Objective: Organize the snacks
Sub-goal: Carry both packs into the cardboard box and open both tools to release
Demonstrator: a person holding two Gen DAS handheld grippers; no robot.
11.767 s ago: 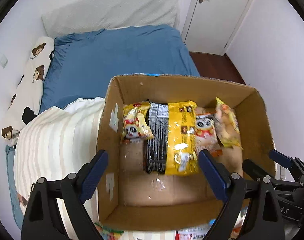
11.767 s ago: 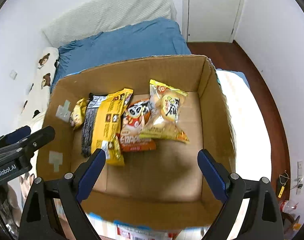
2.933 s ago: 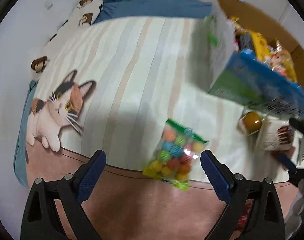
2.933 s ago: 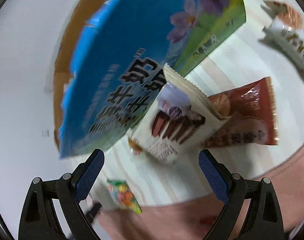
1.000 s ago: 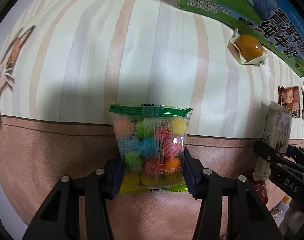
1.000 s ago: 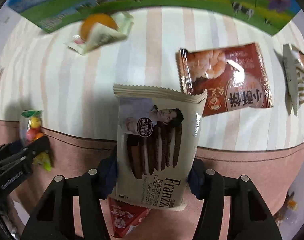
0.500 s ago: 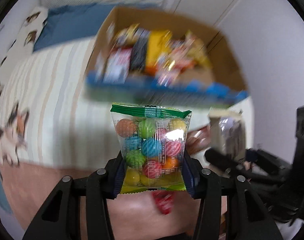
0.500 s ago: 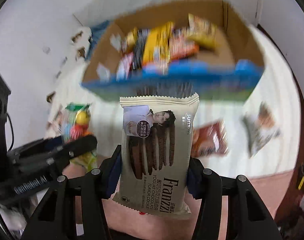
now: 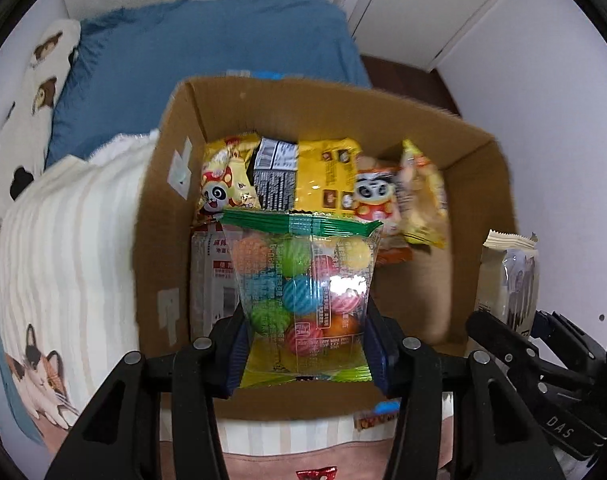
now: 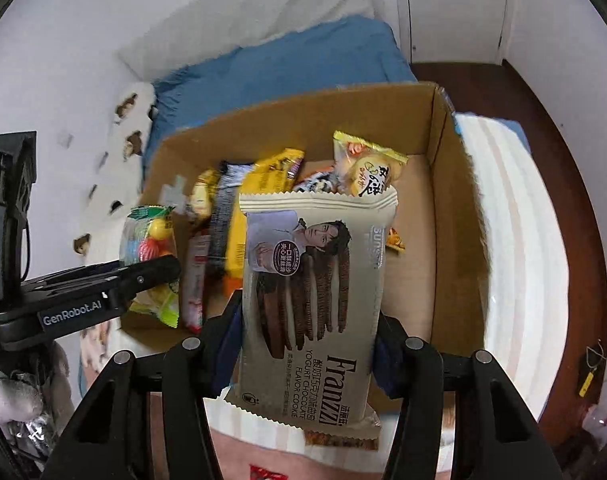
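A bag of coloured candy balls point(image 9: 303, 292) is clamped between the pads of the left hand-held gripper point(image 9: 303, 344), and a Franzzi cookie packet point(image 10: 315, 300) is pinched in the same way by the right hand-held gripper point(image 10: 307, 344) — both closed only as far as the packs allow. Each pack is held above the near part of the open cardboard box point(image 9: 167, 184) just ahead of the fingers. Several snacks are already laid inside, along the far wall and the left side; bare floor is seen ahead of the right hand-held gripper. The task is judged well advanced — these two await release, and a red wrapper point(image 9: 317, 473) on the bed below the grippers is left.
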